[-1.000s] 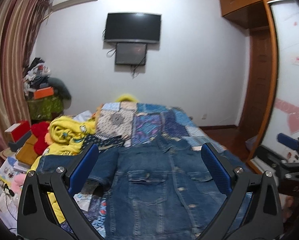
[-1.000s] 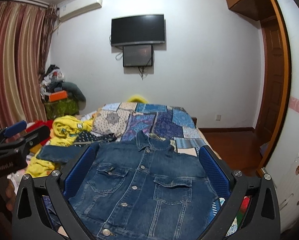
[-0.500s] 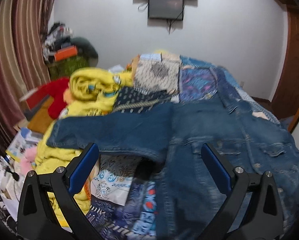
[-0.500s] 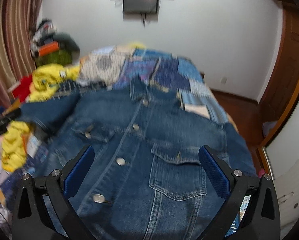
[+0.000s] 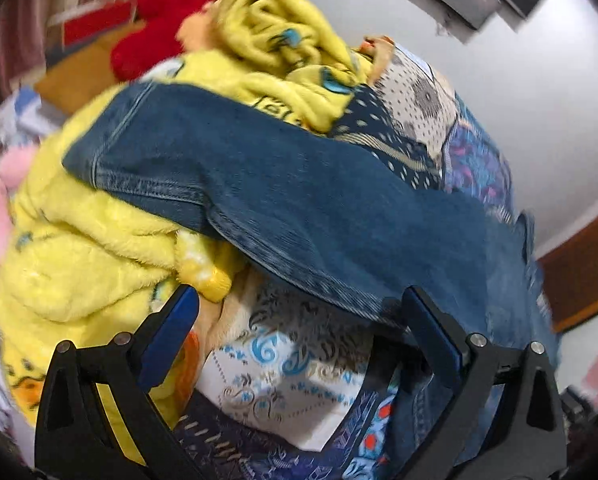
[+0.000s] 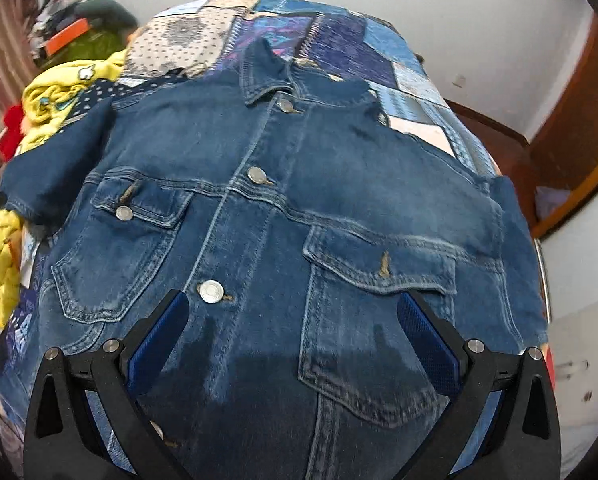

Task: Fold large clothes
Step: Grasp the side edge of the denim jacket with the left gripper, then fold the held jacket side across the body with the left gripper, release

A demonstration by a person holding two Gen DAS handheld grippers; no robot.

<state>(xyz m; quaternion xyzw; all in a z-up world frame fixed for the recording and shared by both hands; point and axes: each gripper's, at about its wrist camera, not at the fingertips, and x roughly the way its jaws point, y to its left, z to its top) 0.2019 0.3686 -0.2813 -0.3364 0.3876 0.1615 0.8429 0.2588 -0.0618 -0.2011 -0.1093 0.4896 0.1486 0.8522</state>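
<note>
Jacket (image 6: 299, 200) apparently nearer both tools now

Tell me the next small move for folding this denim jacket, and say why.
Probably lower the left hand-held gripper onto the outstretched sleeve and close on its edge. The denim jacket lies buttoned and flat on the patchwork quilt, both grippers are open and hold nothing, and that sleeve sprawls over the yellow blanket, so it likely needs folding in first. The right hand-held gripper hovers over the chest.
</note>
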